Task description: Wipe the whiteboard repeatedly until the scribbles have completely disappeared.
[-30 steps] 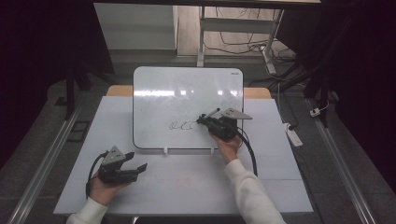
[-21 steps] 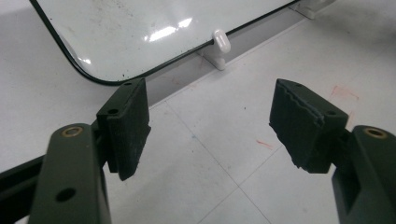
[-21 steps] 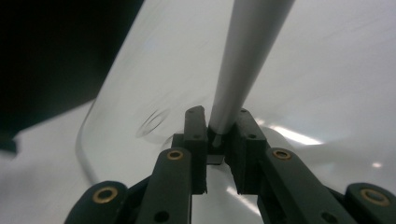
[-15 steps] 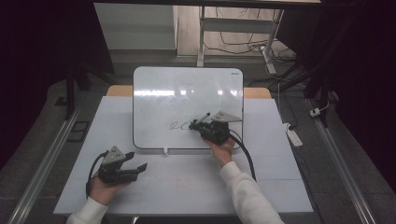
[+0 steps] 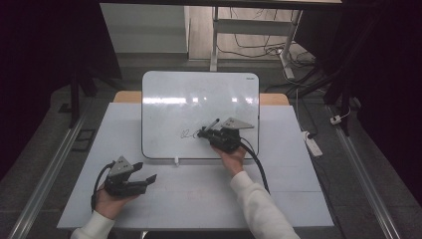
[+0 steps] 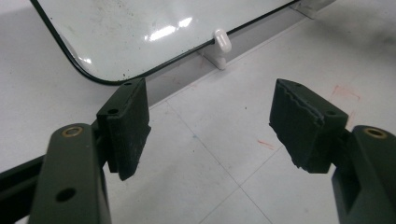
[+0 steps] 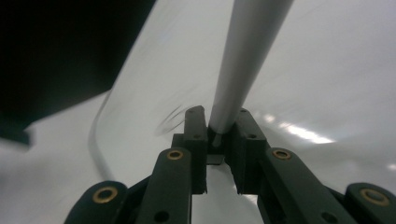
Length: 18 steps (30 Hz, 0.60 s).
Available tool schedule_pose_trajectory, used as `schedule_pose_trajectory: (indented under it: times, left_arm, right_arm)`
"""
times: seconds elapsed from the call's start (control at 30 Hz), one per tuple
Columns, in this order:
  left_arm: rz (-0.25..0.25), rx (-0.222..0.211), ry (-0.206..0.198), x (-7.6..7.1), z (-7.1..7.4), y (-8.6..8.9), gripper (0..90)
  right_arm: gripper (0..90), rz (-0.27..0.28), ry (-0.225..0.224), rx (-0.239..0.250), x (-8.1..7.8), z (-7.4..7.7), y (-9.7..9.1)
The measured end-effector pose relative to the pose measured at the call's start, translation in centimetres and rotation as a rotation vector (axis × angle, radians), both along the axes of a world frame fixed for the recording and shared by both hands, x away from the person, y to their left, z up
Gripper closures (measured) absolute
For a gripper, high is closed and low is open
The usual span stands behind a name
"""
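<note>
Resting at the table's [image 5: 278, 199] 7 o'clock, your left gripper [image 5: 145, 180] is sitting with jaws apart. At centre, your right gripper [image 5: 203, 133] is clamping the marker [image 5: 211, 124], its tip meeting the scribble [image 5: 189, 134] on the whiteboard [image 5: 169, 107] at 12 o'clock.

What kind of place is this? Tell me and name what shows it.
Probably a lab or recording workspace, not a home: a white table bearing a whiteboard, loose cables on the floor beyond it, and dark curtaining at both sides.
</note>
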State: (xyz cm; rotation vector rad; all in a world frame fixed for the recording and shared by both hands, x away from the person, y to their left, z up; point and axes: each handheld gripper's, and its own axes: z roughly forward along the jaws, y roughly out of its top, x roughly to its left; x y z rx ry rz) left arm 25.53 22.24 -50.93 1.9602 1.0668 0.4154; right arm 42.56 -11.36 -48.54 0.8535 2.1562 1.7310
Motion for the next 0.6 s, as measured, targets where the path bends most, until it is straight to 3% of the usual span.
schedule_pose_trajectory:
  times: [0.07,0.13,0.2,0.23,0.27,0.33,0.37,0.43,0.5,0.57,0.6]
  left_arm:
    - [0.003,-0.004,-0.001,0.0,0.0,0.0,29.9]
    - [0.000,-0.002,0.003,0.2,-0.1,0.0,29.9]
    - [-0.002,0.001,0.004,0.2,-0.1,0.0,29.9]
    - [-0.002,0.001,0.004,0.2,-0.1,0.0,29.9]
    - [-0.002,0.001,0.003,0.2,-0.1,-0.1,29.9]
    - [-0.002,0.002,0.001,0.1,-0.1,-0.1,29.9]
    - [-0.002,0.002,0.000,0.0,0.0,-0.1,29.9]
    - [-0.001,-0.001,-0.003,0.0,0.0,-0.1,29.9]
    - [0.000,-0.002,-0.001,0.1,0.0,0.0,29.9]
    - [0.000,-0.001,0.002,0.2,0.0,0.0,29.9]
    - [-0.002,0.000,0.004,0.2,-0.1,0.0,29.9]
  right_arm:
    - [78.0,-0.048,0.004,0.043,0.6,0.6,-0.9]
    - [78.0,-0.043,0.003,0.038,0.4,0.4,-0.6]
    - [78.0,0.023,0.024,0.004,-0.5,-0.5,0.7]
    - [78.0,0.023,0.024,0.004,-0.5,-0.5,0.7]
    - [78.0,0.077,0.015,-0.047,-1.4,-1.3,2.1]
    - [78.0,0.075,0.003,-0.061,-1.4,-1.2,2.3]
    - [78.0,0.070,0.000,-0.054,-1.1,-1.0,2.2]
    - [78.0,-0.014,-0.012,0.012,0.2,0.2,1.1]
    - [78.1,-0.032,-0.006,0.028,0.5,0.5,1.1]
    - [78.0,-0.020,-0.007,0.012,0.2,0.4,1.5]
    - [78.1,0.052,0.008,-0.034,-0.7,-0.6,2.8]
